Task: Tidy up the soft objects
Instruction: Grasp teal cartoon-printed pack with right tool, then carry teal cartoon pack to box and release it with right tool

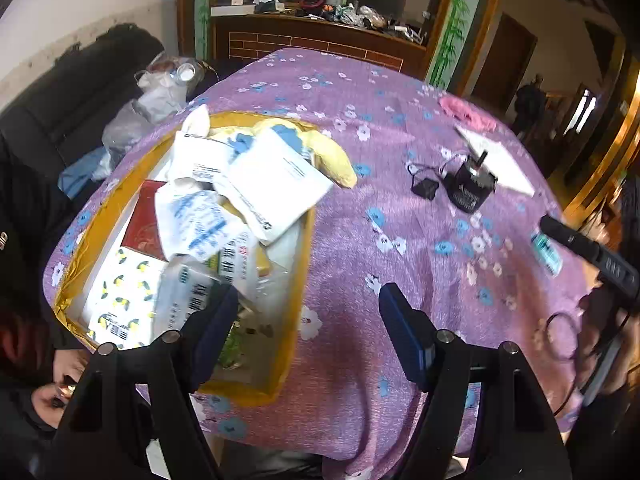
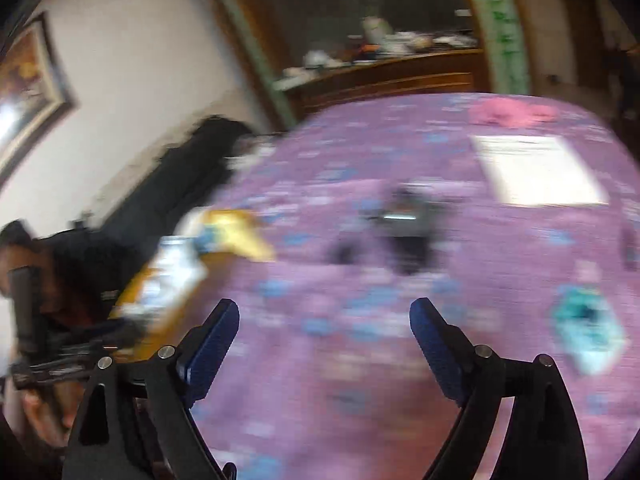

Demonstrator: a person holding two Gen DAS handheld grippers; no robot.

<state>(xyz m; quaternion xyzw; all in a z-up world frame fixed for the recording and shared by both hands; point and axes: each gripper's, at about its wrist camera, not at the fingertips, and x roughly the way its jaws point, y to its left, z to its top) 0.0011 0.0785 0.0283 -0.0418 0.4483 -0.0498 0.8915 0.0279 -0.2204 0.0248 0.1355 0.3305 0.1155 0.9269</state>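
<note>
Both jaws stand wide apart and hold nothing. The left gripper [image 1: 308,316] hovers by the right wall of the yellow box [image 1: 302,280], which is heaped with tissue packs [image 1: 276,184]. The right gripper [image 2: 324,340], blurred, faces a teal packet [image 2: 588,332] near right and a pink cloth [image 2: 512,114] far right. I would steady first, then pinch the packet across its middle.

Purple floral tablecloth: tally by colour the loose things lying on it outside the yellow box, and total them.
Pink: 1, the crumpled pink cloth at the far edge.
White: 1, the flat white paper sheet.
Black: 2, the black cylindrical gadget and small black plug wired to it.
Teal: 1, the small teal packet.
Total: 5
</note>
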